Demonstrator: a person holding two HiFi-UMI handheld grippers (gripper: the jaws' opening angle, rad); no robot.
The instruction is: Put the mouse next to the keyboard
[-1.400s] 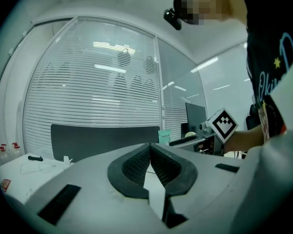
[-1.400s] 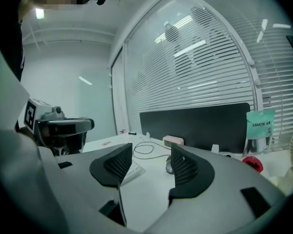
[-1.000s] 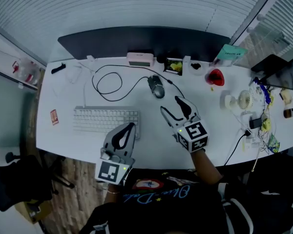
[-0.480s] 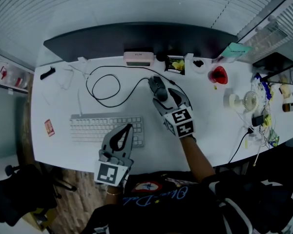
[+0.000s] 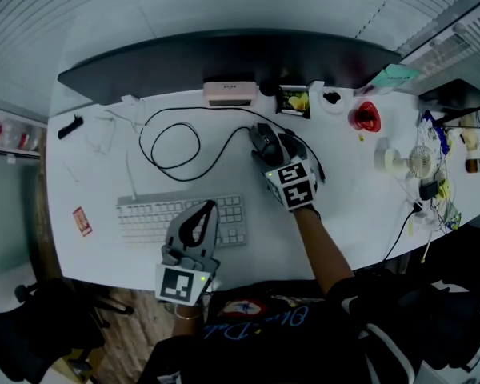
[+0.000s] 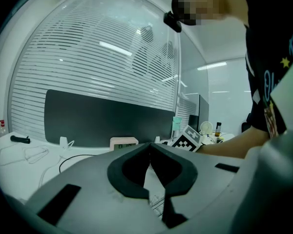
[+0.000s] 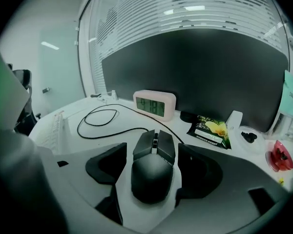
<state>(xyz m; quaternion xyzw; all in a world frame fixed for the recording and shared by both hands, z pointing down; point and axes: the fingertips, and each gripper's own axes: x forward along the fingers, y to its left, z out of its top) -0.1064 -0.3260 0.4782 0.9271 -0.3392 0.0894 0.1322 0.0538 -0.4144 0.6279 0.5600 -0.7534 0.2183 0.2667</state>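
A black wired mouse (image 5: 262, 137) lies on the white desk (image 5: 104, 166), up and to the right of the white keyboard (image 5: 180, 218). My right gripper (image 5: 278, 147) straddles it with its jaws opening. In the right gripper view the mouse (image 7: 153, 172) sits between the two dark fingers (image 7: 106, 164), with a gap on each side, so the pads do not press it. My left gripper (image 5: 211, 207) hovers over the keyboard's near right part. Its jaw tips meet in the left gripper view, left gripper (image 6: 149, 146), with nothing between them.
The mouse cable (image 5: 172, 142) loops across the desk to the left. A pink clock (image 5: 230, 91), a snack packet (image 5: 294, 101) and a dark monitor (image 5: 224, 54) stand behind the mouse. A red object (image 5: 366, 116), a small fan (image 5: 420, 160) and cables crowd the right end.
My right gripper has moved forward and left from open desk until the mouse stands between its jaws, which have spread wider. The left gripper has stayed where it was.
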